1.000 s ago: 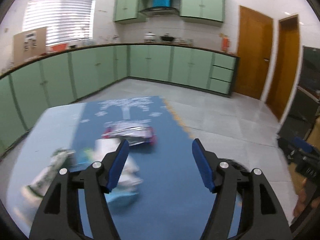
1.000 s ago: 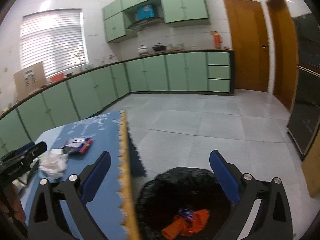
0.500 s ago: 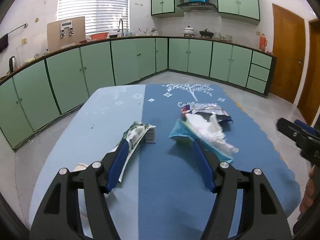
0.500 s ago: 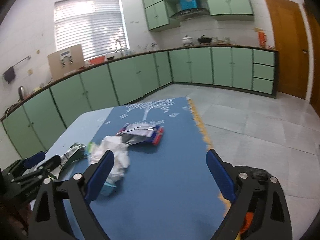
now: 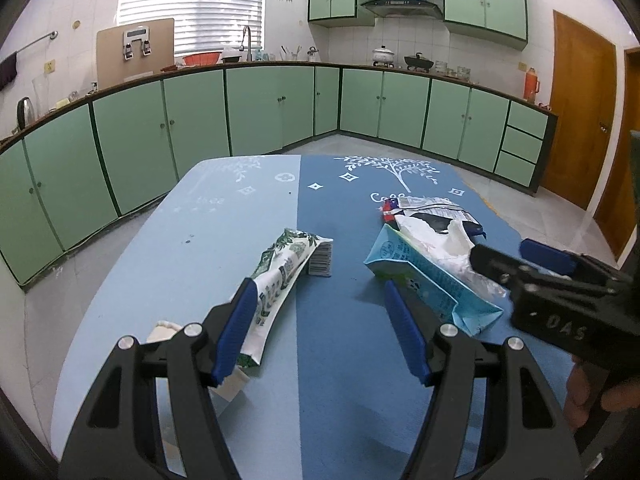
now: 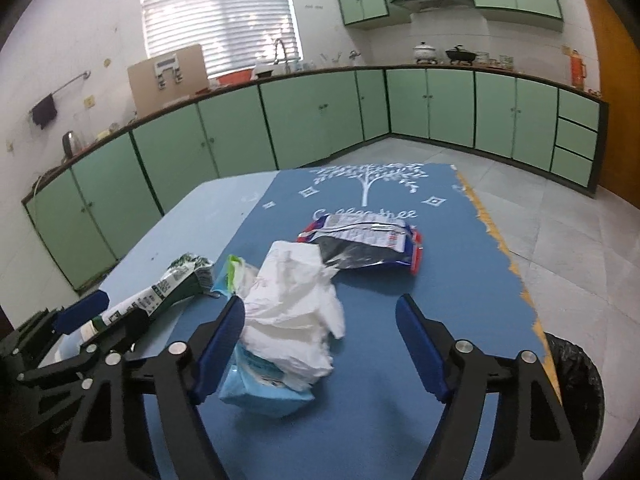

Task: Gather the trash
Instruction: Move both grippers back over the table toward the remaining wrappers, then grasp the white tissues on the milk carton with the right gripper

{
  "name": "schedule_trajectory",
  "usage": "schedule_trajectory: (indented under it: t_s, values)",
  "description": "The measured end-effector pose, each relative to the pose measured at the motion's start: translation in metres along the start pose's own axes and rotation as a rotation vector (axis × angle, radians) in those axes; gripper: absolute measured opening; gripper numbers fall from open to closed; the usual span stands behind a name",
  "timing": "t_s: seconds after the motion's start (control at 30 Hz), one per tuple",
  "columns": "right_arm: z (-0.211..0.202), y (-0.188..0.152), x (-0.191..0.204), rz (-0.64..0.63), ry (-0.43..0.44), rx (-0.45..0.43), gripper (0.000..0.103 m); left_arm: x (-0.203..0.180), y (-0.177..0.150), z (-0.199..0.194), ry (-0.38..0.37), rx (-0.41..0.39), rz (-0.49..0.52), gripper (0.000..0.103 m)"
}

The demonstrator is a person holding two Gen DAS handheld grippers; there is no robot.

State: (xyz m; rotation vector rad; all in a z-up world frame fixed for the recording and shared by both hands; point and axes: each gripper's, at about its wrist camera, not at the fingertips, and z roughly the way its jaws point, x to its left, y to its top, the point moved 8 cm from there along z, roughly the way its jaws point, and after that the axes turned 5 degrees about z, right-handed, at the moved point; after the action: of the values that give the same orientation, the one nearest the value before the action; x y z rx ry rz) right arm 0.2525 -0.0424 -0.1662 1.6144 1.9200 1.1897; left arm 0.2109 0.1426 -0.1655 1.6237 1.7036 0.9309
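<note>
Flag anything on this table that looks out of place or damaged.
Litter sits on the blue table mat: a flattened green-and-white carton, a crushed light-blue carton under crumpled white tissue, and a torn-open foil snack wrapper. Nothing looks spilled.

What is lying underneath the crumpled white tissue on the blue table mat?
The crumpled white tissue rests on a flattened light-blue carton, whose near end sticks out below it. Its far edge overlaps a silver and red snack wrapper. Anything else under the tissue is hidden.
</note>
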Motion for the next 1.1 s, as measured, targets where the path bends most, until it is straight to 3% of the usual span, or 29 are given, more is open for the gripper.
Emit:
schedule_trajectory:
  t_s: [0.13, 0.23, 0.37, 0.4, 0.63, 0.93, 1.03, 1.1]
  values:
    - [0.01, -0.004, 0.004, 0.005, 0.027, 0.039, 0.06, 0.001, 0.0, 0.005, -0.005, 0.007, -0.005, 0.064]
    - [0.018, -0.009, 0.008, 0.005, 0.059, 0.08, 0.04, 0.001, -0.001, 0.007, -0.008, 0.011, -0.006, 0.065]
    - [0.023, -0.018, 0.016, -0.015, 0.099, 0.124, 0.007, 0.002, 0.0, 0.011, -0.012, 0.016, -0.015, 0.065]
    - [0.022, -0.019, 0.019, -0.03, 0.106, 0.126, 0.005, 0.002, 0.0, 0.011, -0.012, 0.018, -0.016, 0.065]
    - [0.006, -0.012, 0.023, -0.032, 0.127, 0.095, 0.003, 0.004, 0.0, 0.01, -0.011, 0.016, -0.02, 0.065]
    - [-0.009, -0.011, 0.005, -0.003, 0.079, 0.09, 0.005, 0.005, -0.001, 0.006, -0.01, 0.01, -0.02, 0.065]
    - [-0.012, -0.014, 0.001, 0.008, 0.085, 0.11, 0.015, 0.005, -0.002, 0.006, -0.011, 0.01, -0.021, 0.065]
    - [-0.012, -0.015, 0.001, 0.01, 0.085, 0.111, 0.035, 0.004, -0.001, 0.006, -0.012, 0.011, -0.022, 0.065]
